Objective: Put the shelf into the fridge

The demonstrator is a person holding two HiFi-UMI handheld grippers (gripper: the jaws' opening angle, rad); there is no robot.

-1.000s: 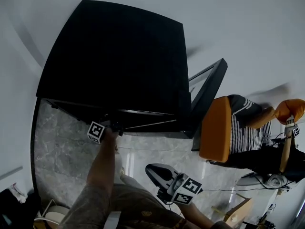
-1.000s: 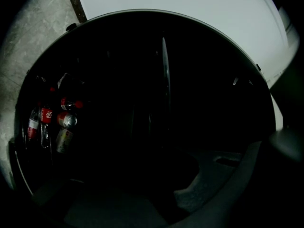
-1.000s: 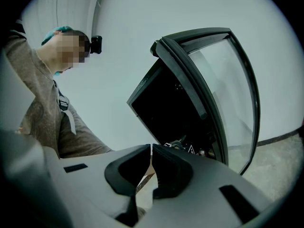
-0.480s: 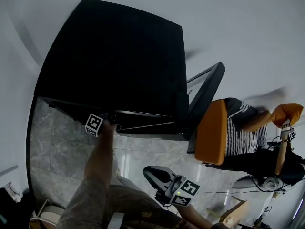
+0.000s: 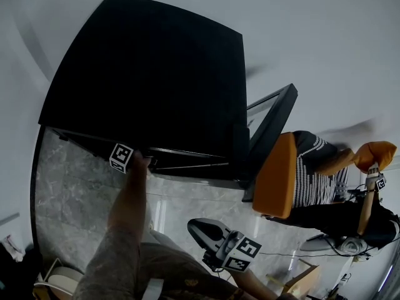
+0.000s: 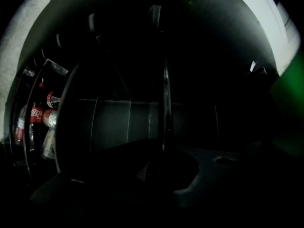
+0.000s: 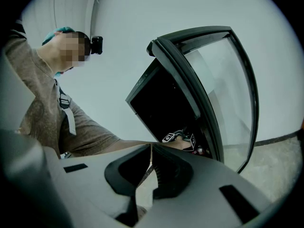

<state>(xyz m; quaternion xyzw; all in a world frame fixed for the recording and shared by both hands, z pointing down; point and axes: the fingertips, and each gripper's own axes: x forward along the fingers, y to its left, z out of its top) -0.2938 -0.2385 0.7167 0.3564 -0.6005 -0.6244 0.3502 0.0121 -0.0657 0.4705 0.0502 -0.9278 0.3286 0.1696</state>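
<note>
So the black fridge [image 5: 156,74] fills the upper left of the head view, with its glass door [image 5: 272,127] swung open toward the right. The left gripper [image 5: 145,160] is poked into the opening at the bottom edge of the fridge, just left of centre in the frame, and only its marker cube sticks out clearly.

In the left gripper view it's really dark. The shelf [image 6: 165,103] shows as a thin shiny edge running straight up the middle of the frame, and its lower end drops right into the narrow gap between the jaws. So the jaws are nearly together, pinching that thin edge (as far as the murk lets me see). The shelf is inside the fridge and reaches away from the jaws into the cabinet. A few bottles [image 6: 35,115] with red labels sit at the far left of that view.

The right gripper [image 7: 151,148] hangs back at the bottom centre of the head view, well apart from the fridge. Its jaws are pressed together on nothing.

At the right edge of the head view, another person in a striped top [image 5: 319,167] sits by an orange chair [image 5: 281,174].
</note>
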